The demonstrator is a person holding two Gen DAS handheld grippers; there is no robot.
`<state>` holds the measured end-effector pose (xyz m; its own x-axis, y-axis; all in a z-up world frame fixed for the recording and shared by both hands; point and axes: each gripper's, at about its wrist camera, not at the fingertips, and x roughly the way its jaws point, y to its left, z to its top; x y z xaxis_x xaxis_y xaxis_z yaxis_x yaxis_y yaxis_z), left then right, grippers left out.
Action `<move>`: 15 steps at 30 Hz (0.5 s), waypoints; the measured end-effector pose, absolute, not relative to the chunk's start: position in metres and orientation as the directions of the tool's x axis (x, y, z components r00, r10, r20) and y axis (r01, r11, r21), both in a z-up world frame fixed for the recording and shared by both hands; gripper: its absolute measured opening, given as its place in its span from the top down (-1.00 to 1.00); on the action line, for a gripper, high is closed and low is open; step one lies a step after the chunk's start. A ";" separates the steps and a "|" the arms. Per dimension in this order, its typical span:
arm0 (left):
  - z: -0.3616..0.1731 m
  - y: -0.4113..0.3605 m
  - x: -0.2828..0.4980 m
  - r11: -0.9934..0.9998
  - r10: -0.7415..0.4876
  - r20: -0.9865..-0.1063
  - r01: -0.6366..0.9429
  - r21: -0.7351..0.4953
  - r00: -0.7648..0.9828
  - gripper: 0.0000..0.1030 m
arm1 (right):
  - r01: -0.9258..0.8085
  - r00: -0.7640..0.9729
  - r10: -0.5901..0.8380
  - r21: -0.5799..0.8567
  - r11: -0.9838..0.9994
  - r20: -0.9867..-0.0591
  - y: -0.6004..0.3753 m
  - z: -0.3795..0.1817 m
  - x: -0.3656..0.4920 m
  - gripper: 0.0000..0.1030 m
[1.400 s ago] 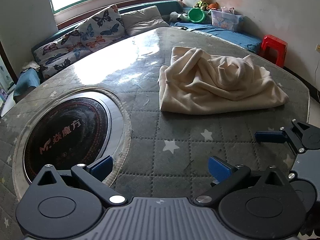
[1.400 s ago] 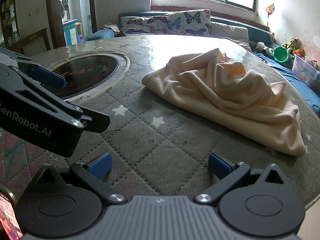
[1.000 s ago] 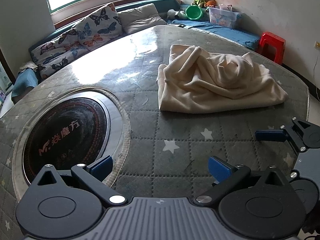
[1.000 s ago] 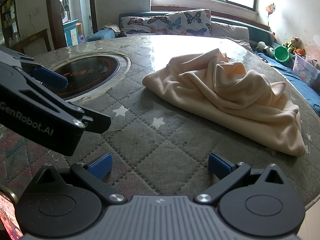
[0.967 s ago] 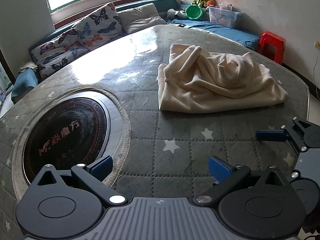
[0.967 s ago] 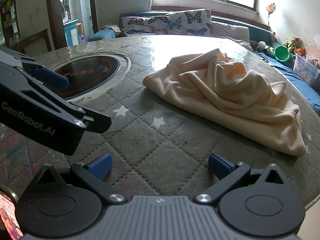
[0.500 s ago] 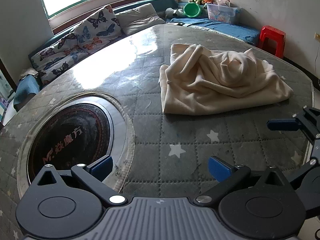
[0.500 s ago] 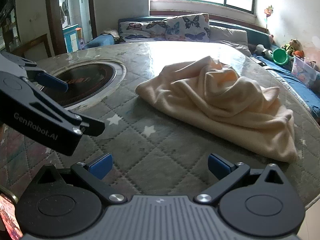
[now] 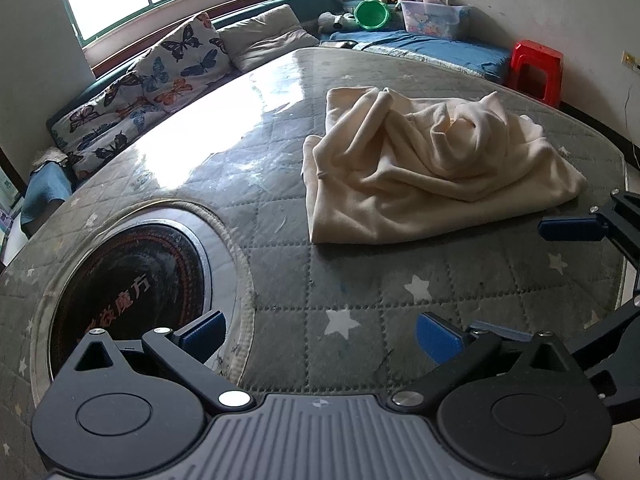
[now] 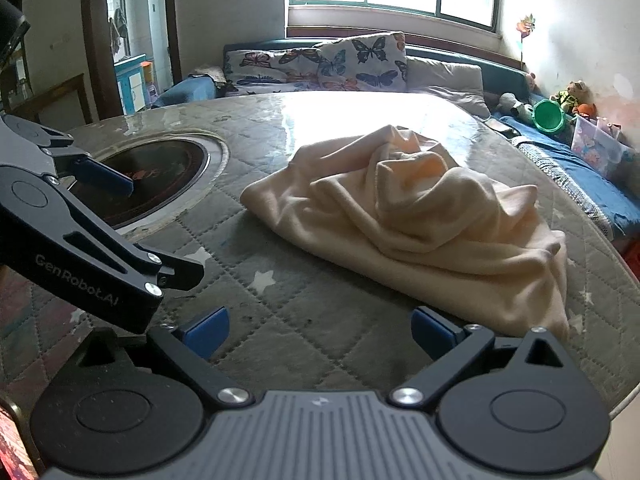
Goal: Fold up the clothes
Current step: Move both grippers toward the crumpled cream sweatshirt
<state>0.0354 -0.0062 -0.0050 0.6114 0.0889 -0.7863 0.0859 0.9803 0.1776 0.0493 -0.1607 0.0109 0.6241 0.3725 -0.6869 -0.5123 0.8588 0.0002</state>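
Observation:
A cream garment (image 9: pixel 424 176) lies crumpled in a heap on the round quilted grey table (image 9: pixel 280 248); the right wrist view shows the same garment (image 10: pixel 420 224) straight ahead. My left gripper (image 9: pixel 320 334) hovers open over the table's near part, short of the cloth, with nothing between its blue pads. My right gripper (image 10: pixel 320 332) is open too, just before the garment's near edge. Each gripper appears in the other's view: the right gripper (image 9: pixel 592 236) at the right edge, the left gripper (image 10: pixel 80 208) at the left.
A round black hotplate (image 9: pixel 128 268) is set into the table at the left. Butterfly cushions (image 9: pixel 160 68) line a bench under the window. A red stool (image 9: pixel 536 68), a green basin (image 9: pixel 370 12) and a clear box (image 9: pixel 432 18) stand beyond the table.
Both grippers have moved forward a little toward the garment and stay open. The cloth has not moved.

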 end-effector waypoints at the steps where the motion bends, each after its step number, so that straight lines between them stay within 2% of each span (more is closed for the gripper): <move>1: -0.005 -0.006 0.037 0.980 0.089 -0.786 0.085 0.178 0.612 -1.00 | -0.511 0.626 0.371 0.000 0.860 -0.686 -0.162 0.011 0.051 -0.88; 15: 0.000 -0.004 0.054 0.981 0.099 -0.782 0.072 0.180 0.615 -1.00 | -0.479 0.650 0.338 -0.021 0.877 -0.680 -0.173 0.014 0.071 -0.74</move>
<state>0.0541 -0.0041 0.0001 0.6152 0.0987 -0.7822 0.0721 0.9809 0.1805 0.0713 -0.1728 0.0142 0.6502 0.3384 -0.6802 -0.4791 0.8775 -0.0215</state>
